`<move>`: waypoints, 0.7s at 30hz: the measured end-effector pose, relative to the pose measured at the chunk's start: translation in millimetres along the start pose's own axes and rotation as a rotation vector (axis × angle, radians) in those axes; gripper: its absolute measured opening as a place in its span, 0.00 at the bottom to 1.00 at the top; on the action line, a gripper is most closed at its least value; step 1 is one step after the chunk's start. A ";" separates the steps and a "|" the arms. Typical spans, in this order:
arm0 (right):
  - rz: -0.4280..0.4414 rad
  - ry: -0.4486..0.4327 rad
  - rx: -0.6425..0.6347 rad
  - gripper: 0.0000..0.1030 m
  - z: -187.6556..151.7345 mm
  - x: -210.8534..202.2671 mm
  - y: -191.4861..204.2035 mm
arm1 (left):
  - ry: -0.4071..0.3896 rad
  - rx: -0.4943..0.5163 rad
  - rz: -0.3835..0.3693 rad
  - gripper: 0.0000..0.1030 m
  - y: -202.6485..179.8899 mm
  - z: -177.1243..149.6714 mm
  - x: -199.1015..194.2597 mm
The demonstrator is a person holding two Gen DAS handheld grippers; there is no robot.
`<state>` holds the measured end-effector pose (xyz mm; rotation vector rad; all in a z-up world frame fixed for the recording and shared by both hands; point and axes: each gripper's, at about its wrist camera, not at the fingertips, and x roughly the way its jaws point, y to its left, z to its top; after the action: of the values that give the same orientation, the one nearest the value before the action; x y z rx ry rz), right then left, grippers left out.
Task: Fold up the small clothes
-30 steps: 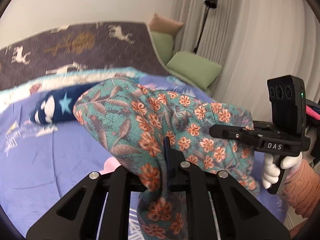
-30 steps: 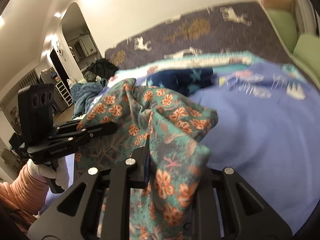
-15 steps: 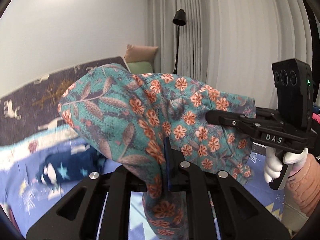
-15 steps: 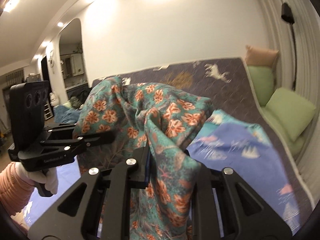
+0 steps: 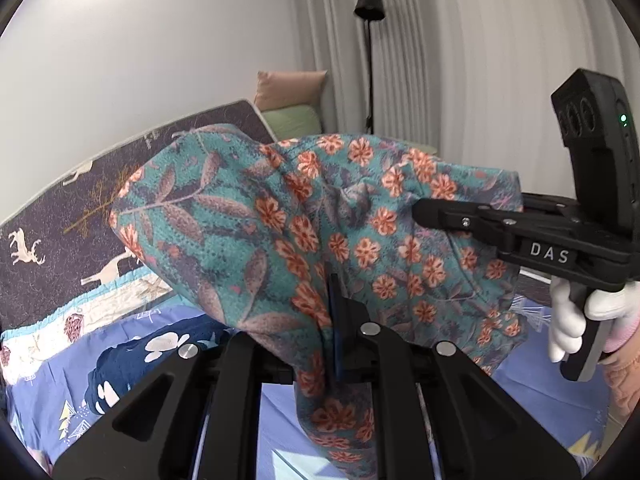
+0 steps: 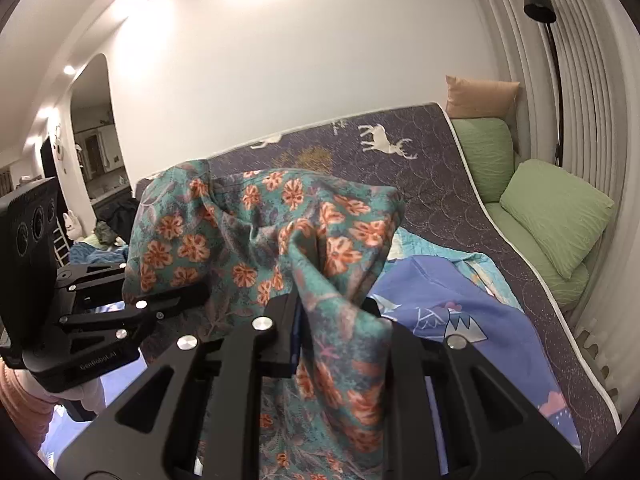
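A teal floral garment (image 5: 320, 224) with orange flowers hangs in the air between both grippers, bunched and draped. My left gripper (image 5: 332, 320) is shut on one part of it; cloth falls over and below the jaws. My right gripper (image 6: 304, 320) is shut on another part of the garment (image 6: 260, 232). The right gripper also shows in the left wrist view (image 5: 424, 210), its tips in the cloth. The left gripper shows at the left of the right wrist view (image 6: 192, 292). Both are held above the bed.
Below lies a blue patterned sheet (image 6: 448, 296) on a bed with a dark deer-print quilt (image 6: 400, 152). A navy garment with white shapes (image 5: 132, 364) lies on the sheet. Green cushions (image 6: 556, 212), a floor lamp (image 5: 370, 40) and curtains stand on the right.
Both grippers have lifted the floral garment up off the bed; the views have tilted up towards the wall. Both stay shut on it.
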<state>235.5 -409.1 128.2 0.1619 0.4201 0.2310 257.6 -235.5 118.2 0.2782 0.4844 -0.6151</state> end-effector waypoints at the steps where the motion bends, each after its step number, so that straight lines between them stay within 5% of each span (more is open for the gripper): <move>1: -0.004 0.009 0.004 0.16 1.0 10.6 -2.8 | 0.009 -0.005 0.003 0.12 3.2 0.1 7.1; 8: -0.030 0.076 0.038 0.16 -3.0 88.8 -19.0 | 0.087 -0.045 0.030 0.12 37.4 -5.6 74.6; 10: -0.055 0.097 0.030 0.17 -4.8 114.4 -24.3 | 0.121 -0.047 0.056 0.19 49.7 -11.5 99.9; 11: -0.108 0.121 0.012 0.28 -9.4 132.2 -27.2 | 0.143 -0.046 0.091 0.35 55.1 -16.5 110.3; 13: -0.263 0.172 0.002 0.58 -21.1 158.2 -35.4 | 0.187 -0.059 0.218 0.45 74.1 -33.3 134.4; 14: -0.319 0.184 0.020 0.58 -30.6 166.9 -43.4 | 0.204 -0.073 0.238 0.45 84.0 -43.1 140.7; 17: -0.261 0.231 0.132 0.58 -65.6 173.8 -63.3 | 0.227 -0.118 0.218 0.46 98.1 -68.8 139.3; 21: -0.235 0.284 0.111 0.58 -111.9 164.4 -60.4 | 0.243 -0.129 0.145 0.55 93.8 -106.5 119.0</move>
<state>345.7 -413.2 -47.9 0.1877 0.7297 -0.0018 362.2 -178.0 -23.4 0.2646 0.7286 -0.4086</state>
